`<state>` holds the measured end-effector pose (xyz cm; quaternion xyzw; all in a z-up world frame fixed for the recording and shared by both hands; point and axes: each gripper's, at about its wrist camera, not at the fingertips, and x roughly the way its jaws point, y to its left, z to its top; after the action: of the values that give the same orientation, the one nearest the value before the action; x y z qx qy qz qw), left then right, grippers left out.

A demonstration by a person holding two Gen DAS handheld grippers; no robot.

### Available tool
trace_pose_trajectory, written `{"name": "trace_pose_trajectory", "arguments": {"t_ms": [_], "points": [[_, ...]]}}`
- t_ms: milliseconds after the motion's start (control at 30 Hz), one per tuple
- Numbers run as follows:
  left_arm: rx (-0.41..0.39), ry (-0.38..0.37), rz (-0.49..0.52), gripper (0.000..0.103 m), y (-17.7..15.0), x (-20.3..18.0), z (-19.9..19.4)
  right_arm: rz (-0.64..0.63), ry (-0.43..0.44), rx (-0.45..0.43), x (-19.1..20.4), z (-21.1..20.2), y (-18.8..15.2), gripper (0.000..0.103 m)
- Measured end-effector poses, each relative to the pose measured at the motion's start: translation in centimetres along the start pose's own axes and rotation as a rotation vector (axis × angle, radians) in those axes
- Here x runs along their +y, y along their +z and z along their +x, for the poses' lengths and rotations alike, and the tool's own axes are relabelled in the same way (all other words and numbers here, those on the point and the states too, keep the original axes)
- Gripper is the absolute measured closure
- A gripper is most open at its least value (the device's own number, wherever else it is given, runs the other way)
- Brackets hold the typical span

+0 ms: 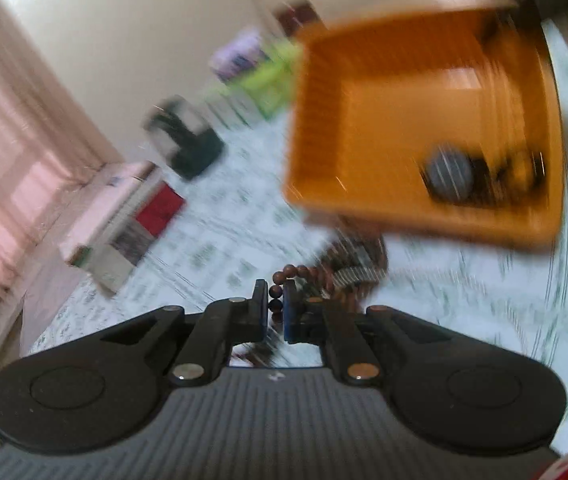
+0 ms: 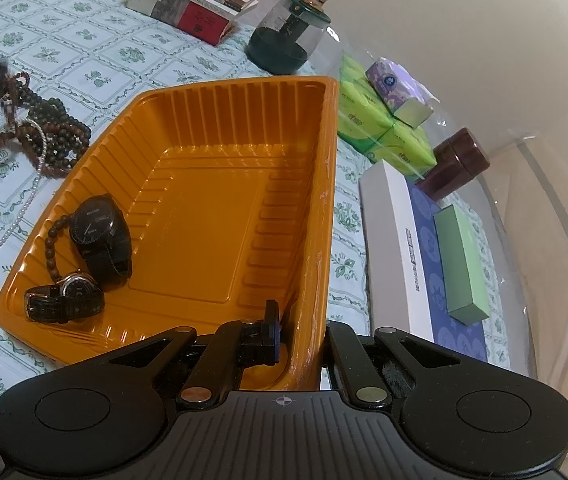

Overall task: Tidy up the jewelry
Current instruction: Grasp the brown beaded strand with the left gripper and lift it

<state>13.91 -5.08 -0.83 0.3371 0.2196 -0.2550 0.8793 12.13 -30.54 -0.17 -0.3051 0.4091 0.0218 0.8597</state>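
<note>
Orange tray [image 2: 220, 184] sits on the table, its near wall clamped tight in the right gripper [image 2: 300, 336], two watches [image 2: 100, 236] inside, while the left gripper [image 1: 275, 304] is pinched nearly closed on a strand of brown beads [image 1: 276, 292] beside the tray.

Hardly any writing legible

The white box [image 2: 398, 248] carries a vertical line of dark print along its edge, too small to read. The green tissue packs [image 2: 368, 120] show a small red mark, and the black watch face [image 2: 94, 222] faint lettering, both unreadable.
</note>
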Motion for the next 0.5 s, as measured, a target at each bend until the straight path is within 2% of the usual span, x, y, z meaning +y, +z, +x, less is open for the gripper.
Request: {"name": "trace_pose_trajectory", "arguments": {"t_ms": [167, 500], "points": [[-0.102, 0.041, -0.103, 0.097, 3.1, 4.3, -3.5, 0.002, -0.004, -0.003, 0.2, -0.2, -0.1, 0.098], [-0.235, 0.092, -0.180, 0.097, 7.9, 8.7, -8.0, -0.003, -0.006, -0.007, 0.2, -0.4, -0.1, 0.099]]}}
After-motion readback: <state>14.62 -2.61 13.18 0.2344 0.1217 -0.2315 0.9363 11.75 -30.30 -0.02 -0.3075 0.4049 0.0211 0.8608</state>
